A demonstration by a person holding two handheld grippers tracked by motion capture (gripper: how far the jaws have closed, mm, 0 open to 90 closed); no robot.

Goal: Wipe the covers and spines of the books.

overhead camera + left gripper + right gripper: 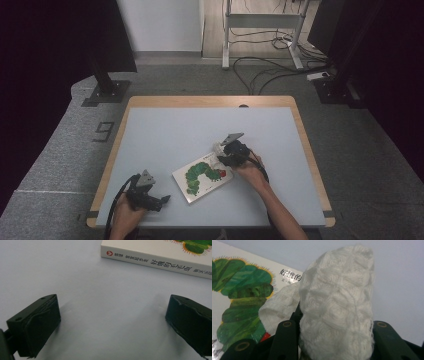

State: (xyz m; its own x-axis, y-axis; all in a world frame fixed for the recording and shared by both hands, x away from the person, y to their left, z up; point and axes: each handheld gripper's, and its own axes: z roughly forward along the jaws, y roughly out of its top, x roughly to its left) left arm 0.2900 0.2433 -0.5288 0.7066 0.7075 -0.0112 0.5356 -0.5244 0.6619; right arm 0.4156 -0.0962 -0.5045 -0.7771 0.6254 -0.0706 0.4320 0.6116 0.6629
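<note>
A white picture book with a green caterpillar on its cover (202,176) lies flat near the table's front middle. My right gripper (224,156) sits over the book's far right corner, shut on a wad of white paper towel (337,315) that bulges up between its jaws. In the right gripper view the book cover (239,290) lies to the left behind the towel. My left gripper (159,201) rests low at the front left, open with nothing between its fingers. Its own view has the book's spine (155,263) ahead, apart from the left gripper (112,322).
The light table top (170,135) has a wooden rim (210,101). Beyond it are a black stand base (106,92) at the back left, cables on the grey floor (270,67) and a white desk frame (260,30).
</note>
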